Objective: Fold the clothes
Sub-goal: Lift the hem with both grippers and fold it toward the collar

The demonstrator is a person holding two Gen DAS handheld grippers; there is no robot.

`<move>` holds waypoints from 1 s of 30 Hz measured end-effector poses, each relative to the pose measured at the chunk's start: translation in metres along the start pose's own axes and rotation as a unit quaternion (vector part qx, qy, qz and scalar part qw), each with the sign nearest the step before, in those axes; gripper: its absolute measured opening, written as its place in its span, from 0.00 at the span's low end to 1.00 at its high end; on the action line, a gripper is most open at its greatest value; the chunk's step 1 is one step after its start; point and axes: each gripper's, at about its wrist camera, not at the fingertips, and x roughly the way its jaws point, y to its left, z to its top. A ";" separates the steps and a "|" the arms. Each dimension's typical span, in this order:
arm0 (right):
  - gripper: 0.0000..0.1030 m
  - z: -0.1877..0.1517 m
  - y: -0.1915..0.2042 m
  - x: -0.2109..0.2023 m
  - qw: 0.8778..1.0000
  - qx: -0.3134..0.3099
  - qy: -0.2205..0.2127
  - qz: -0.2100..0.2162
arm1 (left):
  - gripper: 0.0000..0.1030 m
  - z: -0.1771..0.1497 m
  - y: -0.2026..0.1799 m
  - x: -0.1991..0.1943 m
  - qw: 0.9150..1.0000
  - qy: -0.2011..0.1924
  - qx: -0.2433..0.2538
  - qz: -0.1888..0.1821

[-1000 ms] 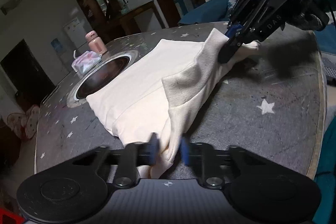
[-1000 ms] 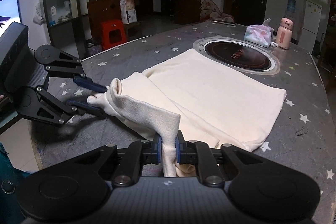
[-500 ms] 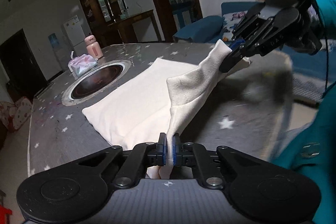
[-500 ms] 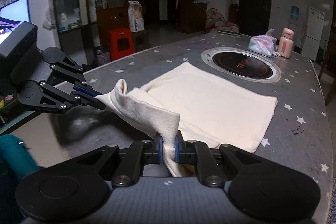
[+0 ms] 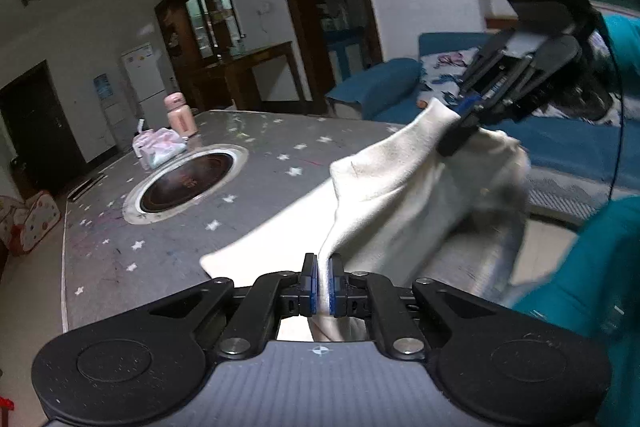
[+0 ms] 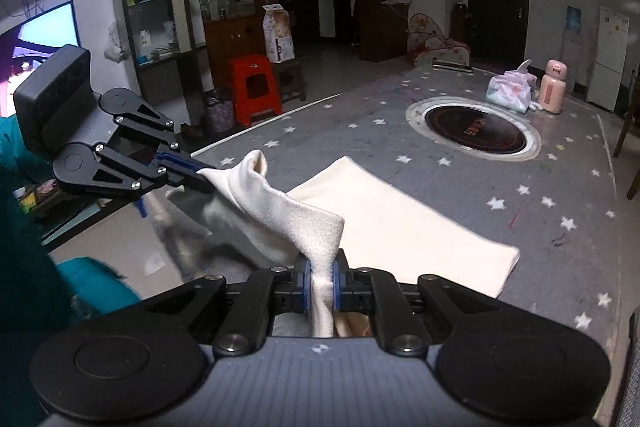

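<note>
Above the near edge of the star-patterned counter [image 6: 520, 187], both my jaws are clamped on the cream garment [image 6: 400, 223]. My left gripper [image 5: 323, 285] pinches one part of the cloth between its blue pads, and my right gripper [image 6: 320, 285] pinches another, so the fabric hangs lifted between them while its far part lies flat on the counter. Beyond it sit the round inset burner [image 6: 474, 131], a tissue pack [image 6: 510, 93] and a pink bottle [image 6: 553, 87].

Garment [image 6: 400, 227] on table [image 6: 560, 227]; bottle [image 6: 553, 87] behind.
</note>
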 end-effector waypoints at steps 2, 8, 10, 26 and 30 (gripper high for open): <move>0.09 0.008 -0.010 0.008 1.000 -0.002 0.002 -0.005 | 0.06 0.006 0.013 0.013 1.000 -0.002 -0.005 0.004; 0.09 0.037 -0.050 0.042 1.000 -0.010 0.016 -0.018 | 0.06 0.025 0.054 0.066 0.999 0.016 -0.032 0.014; 0.09 0.044 -0.064 0.056 0.999 -0.014 0.022 -0.026 | 0.06 0.031 0.066 0.086 0.999 0.025 -0.042 0.020; 0.21 0.024 -0.138 0.150 0.989 0.091 0.042 -0.113 | 0.29 0.004 0.112 0.186 0.983 0.094 -0.128 0.096; 0.21 0.015 -0.130 0.127 0.986 0.106 0.024 -0.126 | 0.30 0.008 0.115 0.173 0.976 0.084 -0.159 0.123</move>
